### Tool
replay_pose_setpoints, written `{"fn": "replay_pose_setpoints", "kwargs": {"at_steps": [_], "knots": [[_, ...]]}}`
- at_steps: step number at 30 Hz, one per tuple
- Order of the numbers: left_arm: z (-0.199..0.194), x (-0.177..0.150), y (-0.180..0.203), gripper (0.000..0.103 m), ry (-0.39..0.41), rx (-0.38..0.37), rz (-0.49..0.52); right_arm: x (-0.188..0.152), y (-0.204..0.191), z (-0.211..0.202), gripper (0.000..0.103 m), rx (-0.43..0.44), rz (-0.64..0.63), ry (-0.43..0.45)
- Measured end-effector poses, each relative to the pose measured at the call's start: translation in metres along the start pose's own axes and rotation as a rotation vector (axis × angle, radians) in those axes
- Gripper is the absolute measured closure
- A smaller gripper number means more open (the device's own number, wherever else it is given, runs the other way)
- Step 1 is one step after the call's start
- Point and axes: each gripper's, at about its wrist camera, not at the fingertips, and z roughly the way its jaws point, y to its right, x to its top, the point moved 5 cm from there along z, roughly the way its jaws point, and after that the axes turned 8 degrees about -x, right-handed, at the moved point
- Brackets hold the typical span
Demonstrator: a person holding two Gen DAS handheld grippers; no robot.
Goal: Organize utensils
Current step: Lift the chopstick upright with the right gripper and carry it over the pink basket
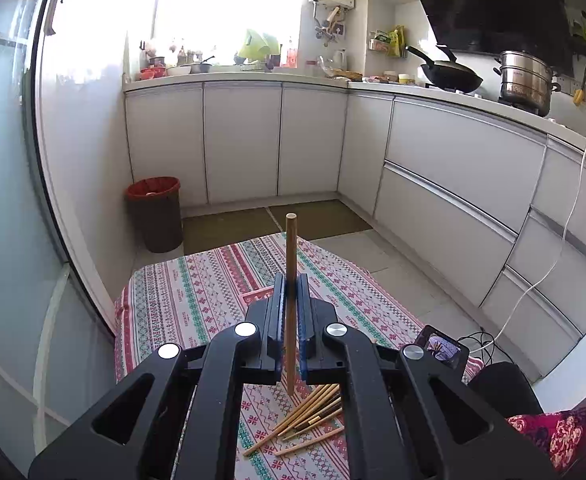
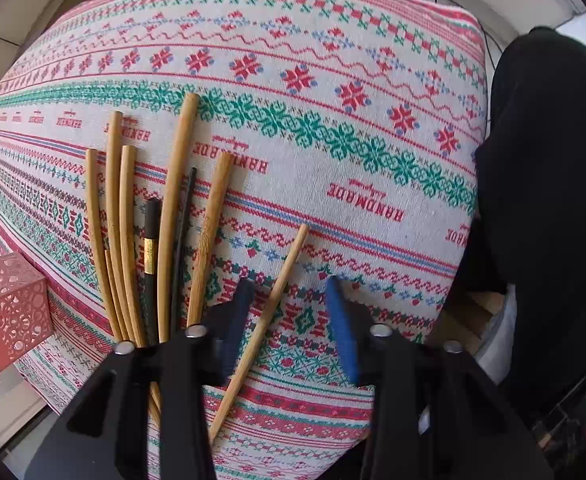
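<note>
A pink metal holder (image 2: 11, 312) with little holes sits at the edge of the patterned cloth (image 2: 313, 128); its inside is hidden. The left gripper (image 1: 291, 292) is up high, squeezing one bamboo chopstick (image 1: 291, 256) that stands straight up. The right gripper (image 2: 289, 312) hangs low over the cloth, wide open, holding nothing. One loose chopstick (image 2: 271, 308) lies between its fingers, beside the chopstick pile (image 2: 161, 232).
</note>
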Motion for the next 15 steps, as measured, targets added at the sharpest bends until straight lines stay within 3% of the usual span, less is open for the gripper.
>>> {"fn": "replay_pose_setpoints", "kwargs": {"at_steps": [1,4,11,15], "knots": [[-0.001,-0.001,-0.002,0.098,-0.003,0.007,-0.011,0.001,0.001,0.001,0.091,0.018,-0.006,0.006],[-0.005,-0.006,-0.008,0.098,-0.003,0.025,-0.039,0.005,0.005,0.003,0.097,0.068,0.014,-0.023],[-0.019,-0.012,-0.006,0.098,0.0,0.037,-0.089,0.018,0.012,0.003,0.098,0.24,-0.039,-0.076],[-0.026,-0.011,-0.002,0.098,0.01,0.032,-0.115,0.025,0.022,-0.031,0.098,0.3,-0.126,-0.011]]}}
